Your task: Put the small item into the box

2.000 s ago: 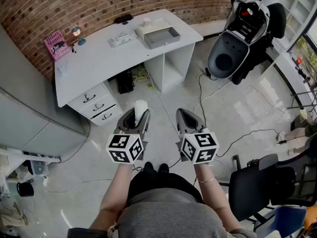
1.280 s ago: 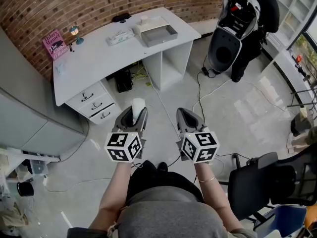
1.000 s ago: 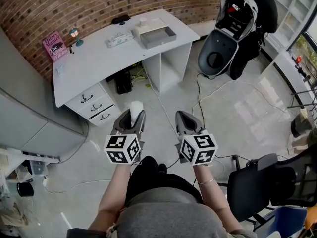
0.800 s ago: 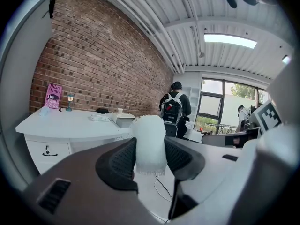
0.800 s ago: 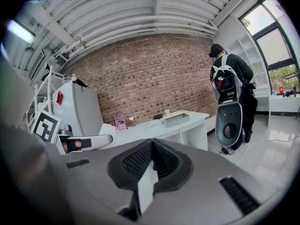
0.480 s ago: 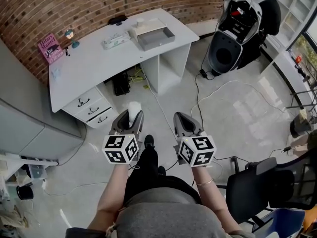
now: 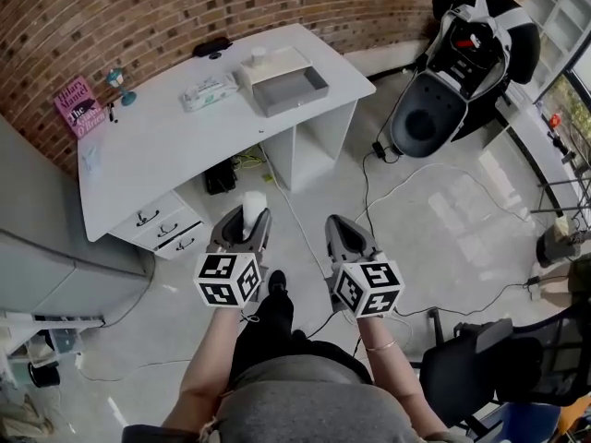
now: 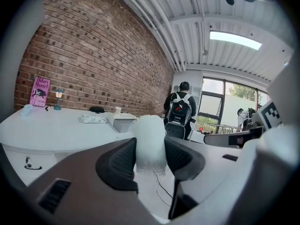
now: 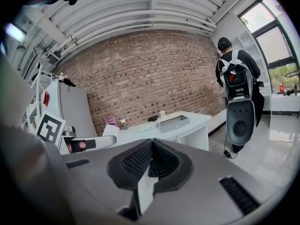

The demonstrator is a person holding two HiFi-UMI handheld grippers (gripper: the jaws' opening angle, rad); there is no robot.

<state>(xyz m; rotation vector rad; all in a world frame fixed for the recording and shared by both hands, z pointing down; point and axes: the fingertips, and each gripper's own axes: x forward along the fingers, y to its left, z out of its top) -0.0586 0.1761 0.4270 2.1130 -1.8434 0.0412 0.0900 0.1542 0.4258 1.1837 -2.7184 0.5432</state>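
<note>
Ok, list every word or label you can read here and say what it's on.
"Hilary Mantel": top of the cover of the pink book, which stands at the back of the desk.
"The": below that on the same cover; the rest of the title is too small to read.
Wipes pack on the desk: it has print, but it is too blurred to read.

Red-brown brick wall (image 7: 185, 7) behind a white desk (image 7: 175, 137), drawer unit under its left end. Glossy pale grey floor (image 7: 443, 220), black cables (image 7: 365, 192) trailing across it. Black office chair (image 7: 480, 367) lower right. White ribbed ceiling (image 8: 187, 32), lit strip light (image 8: 234, 39), tall daylit windows (image 8: 213, 102) at the far end.
</note>
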